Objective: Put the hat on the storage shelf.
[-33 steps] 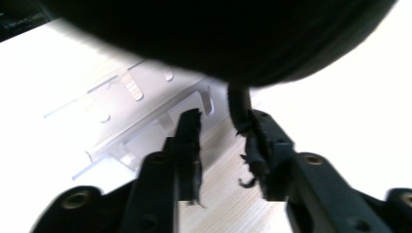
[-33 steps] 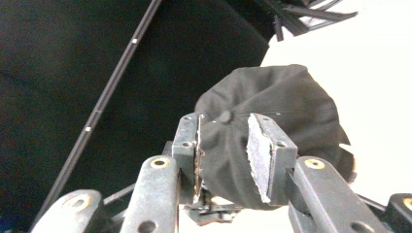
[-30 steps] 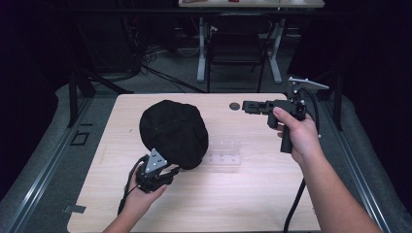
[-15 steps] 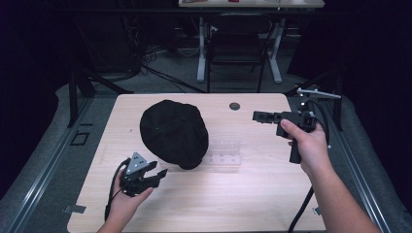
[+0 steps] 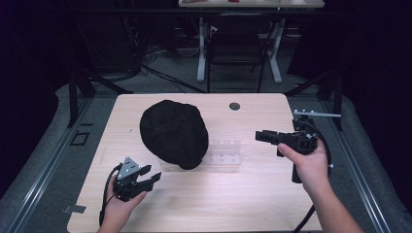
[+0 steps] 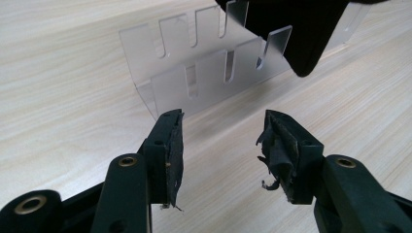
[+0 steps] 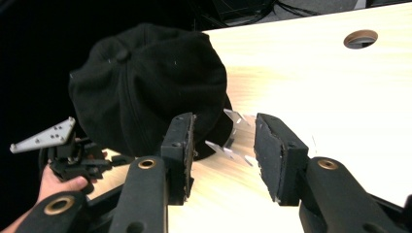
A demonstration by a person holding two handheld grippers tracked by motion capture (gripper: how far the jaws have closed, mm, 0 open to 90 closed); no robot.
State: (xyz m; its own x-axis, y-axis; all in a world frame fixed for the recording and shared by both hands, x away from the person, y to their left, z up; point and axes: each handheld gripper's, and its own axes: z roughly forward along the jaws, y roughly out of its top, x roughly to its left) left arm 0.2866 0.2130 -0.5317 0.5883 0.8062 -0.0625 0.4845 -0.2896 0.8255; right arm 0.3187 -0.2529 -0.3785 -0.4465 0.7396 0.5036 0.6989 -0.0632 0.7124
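1. Pale wood surface [image 5: 204, 204] in a dark room; on it I count one black cap, one clear slotted rack, plus two tongs, one in each hand.
2. Nearest the person, the left tongs [image 5: 151, 178] sit low over the near-left part of the surface. Jaws stand wide apart with nothing between them, and they have just been opening.
3. A bit farther in, on the right, the right tongs [image 5: 262, 137] point level toward the cap. They're also spread wide, holding nothing, and have just been opening too.
4. Between the two, mid-surface, the black cap [image 5: 172, 132] sits crown up, its long axis running near to far, slightly slanted. Can't tell which way the brim points.
5. The clear rack [image 6: 204, 73] lies just right of the cap, and the cap's edge overlaps one end of it. Its slots hold nothing.
6. Farthest back, one round hole [image 5: 234, 106] in the surface.
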